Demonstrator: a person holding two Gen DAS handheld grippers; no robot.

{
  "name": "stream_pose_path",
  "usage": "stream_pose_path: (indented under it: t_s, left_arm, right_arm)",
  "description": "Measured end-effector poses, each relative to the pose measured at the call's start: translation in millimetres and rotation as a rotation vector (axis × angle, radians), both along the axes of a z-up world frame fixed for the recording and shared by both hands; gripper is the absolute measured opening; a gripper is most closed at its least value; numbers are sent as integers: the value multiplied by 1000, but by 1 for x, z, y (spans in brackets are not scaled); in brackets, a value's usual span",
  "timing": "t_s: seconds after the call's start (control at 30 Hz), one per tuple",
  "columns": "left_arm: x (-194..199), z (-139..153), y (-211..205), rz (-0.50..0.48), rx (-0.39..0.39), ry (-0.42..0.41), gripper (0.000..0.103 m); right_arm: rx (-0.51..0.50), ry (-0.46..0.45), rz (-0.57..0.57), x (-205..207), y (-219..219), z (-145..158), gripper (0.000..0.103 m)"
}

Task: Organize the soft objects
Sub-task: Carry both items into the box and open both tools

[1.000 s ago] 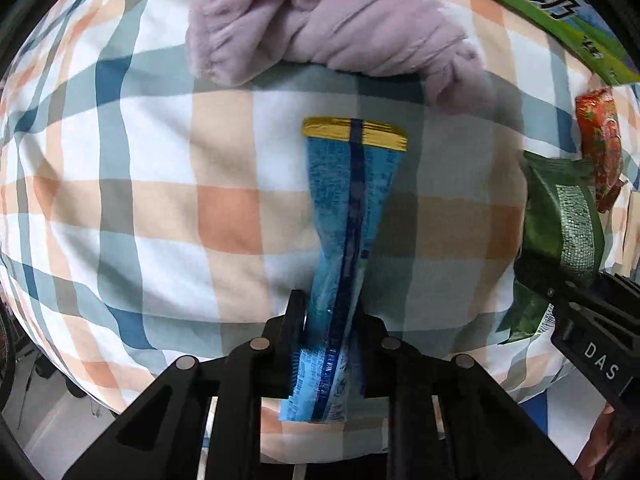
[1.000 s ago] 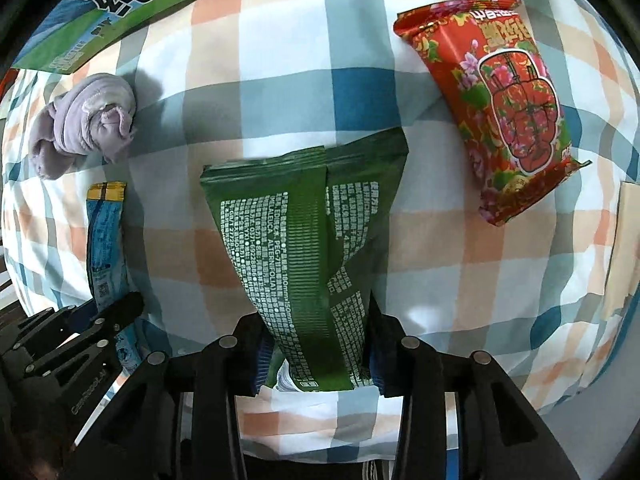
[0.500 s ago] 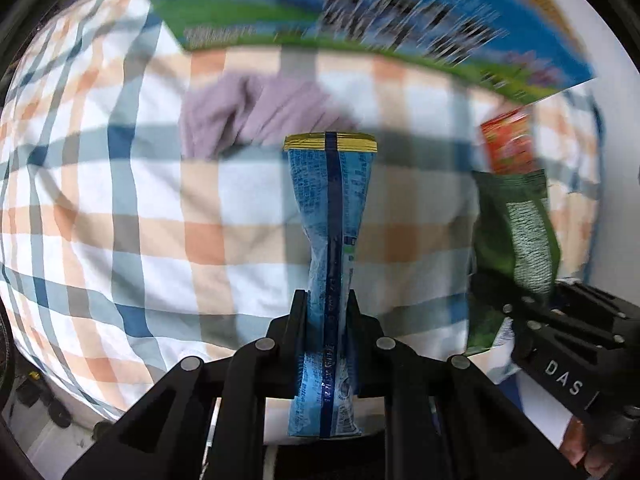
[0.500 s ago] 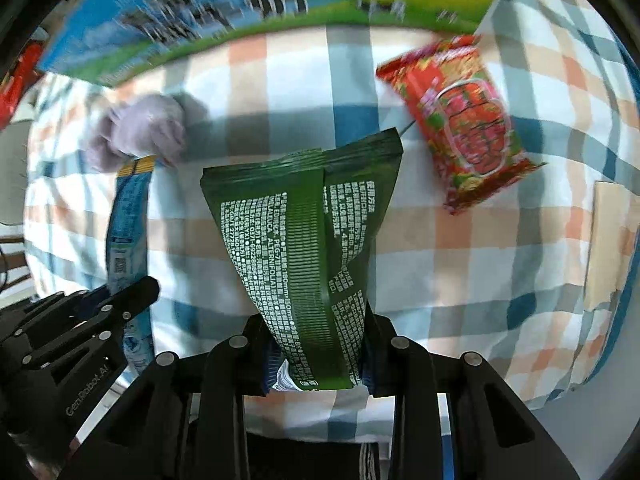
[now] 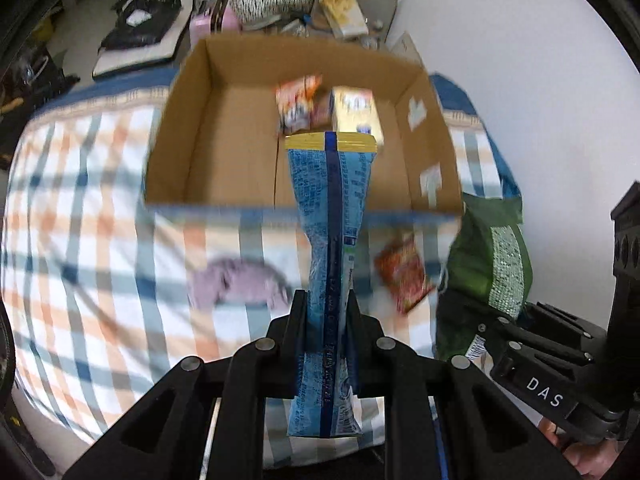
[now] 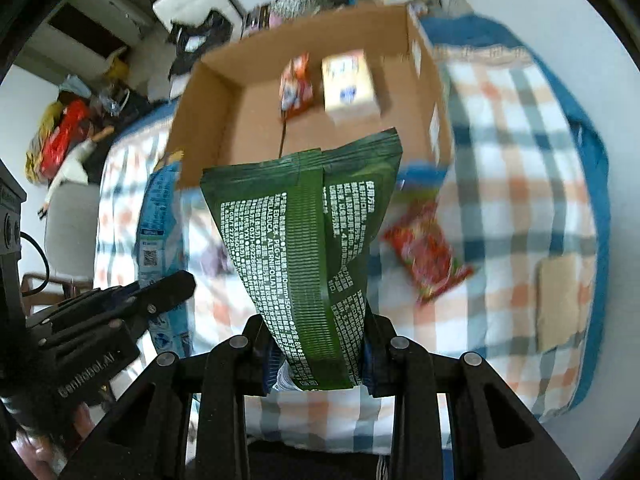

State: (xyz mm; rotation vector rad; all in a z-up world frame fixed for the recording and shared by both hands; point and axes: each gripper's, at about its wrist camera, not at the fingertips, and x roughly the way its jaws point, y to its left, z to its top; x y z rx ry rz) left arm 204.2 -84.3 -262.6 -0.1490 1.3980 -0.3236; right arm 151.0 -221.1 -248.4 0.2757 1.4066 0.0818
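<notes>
My left gripper (image 5: 327, 312) is shut on a blue packet with a yellow top (image 5: 330, 208), held upright above the checked cloth. My right gripper (image 6: 316, 344) is shut on a green packet with white print (image 6: 308, 232), also lifted. Both point toward an open cardboard box (image 5: 192, 128) at the far end of the bed; it also shows in the right wrist view (image 6: 208, 96). A lilac cloth bundle (image 5: 236, 280) and a red snack packet (image 5: 404, 272) lie on the cloth before the box. The green packet (image 5: 488, 256) shows at the right of the left wrist view.
The box holds an orange-white packet (image 5: 298, 100) and a yellow carton (image 5: 354, 114). The checked cloth (image 6: 520, 184) covers a blue-edged bed. A white wall is at the right; cluttered chairs and floor items (image 5: 136, 32) lie beyond the box.
Both grippers have lifted and tilted up with their packets; the view went from looking down on the cloth to looking across it into the open box.
</notes>
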Motion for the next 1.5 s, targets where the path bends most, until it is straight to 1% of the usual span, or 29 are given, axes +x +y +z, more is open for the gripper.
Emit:
stream_pose_path:
  t_s: [0.07, 0.13, 0.3, 0.43, 0.6, 0.77, 0.9, 0.97, 1.07, 1.2, 1.3, 1.37, 1.43, 1.47, 1.5]
  left_arm:
    - [20, 6, 4, 7, 5, -17, 14]
    - [42, 3, 10, 14, 10, -26, 14]
    - [98, -1, 19, 22, 33, -21, 14]
    - [138, -15, 24, 34, 52, 7, 14]
    - [191, -48, 27, 31, 91, 56, 14]
    - [228, -79, 27, 28, 116, 100, 14]
    - [251, -108, 24, 9, 144, 142, 14]
    - [259, -121, 23, 3, 160, 158, 14]
    - [266, -135, 23, -4, 165, 185, 14]
    - [271, -148, 23, -8, 170, 203, 16]
    - [274, -154, 24, -5, 159, 224, 16]
    - [276, -158, 24, -6, 171, 243, 20]
    - [276, -158, 25, 6, 166, 252, 25]
    - [276, -156, 26, 13, 165, 251, 26]
    - [275, -155, 26, 17, 168, 246, 29]
  right_arm:
    - [-4, -14, -18, 21, -8, 3, 33]
    - [-17, -29, -33, 43, -10, 8, 33]
    - [-62, -43, -59, 87, -17, 6, 33]
    - [-107, -33, -85, 137, -25, -13, 33]
    - [-161, -2, -104, 186, -36, -44, 33]
    - [-219, 41, -113, 227, -47, -80, 33]
    - [-256, 73, -108, 253, -52, -107, 33]
    - [-277, 89, -102, 263, -52, -119, 33]
    - [-293, 106, -97, 273, -53, -131, 33]
    - [-317, 112, -85, 279, -51, -141, 34]
    - [-332, 121, -83, 283, -50, -145, 34]
    - [-340, 130, -76, 286, -49, -146, 37]
    - [-360, 137, -73, 287, -49, -144, 51]
    - [-351, 128, -74, 287, -50, -141, 63]
    - [-345, 120, -74, 286, -50, -138, 64]
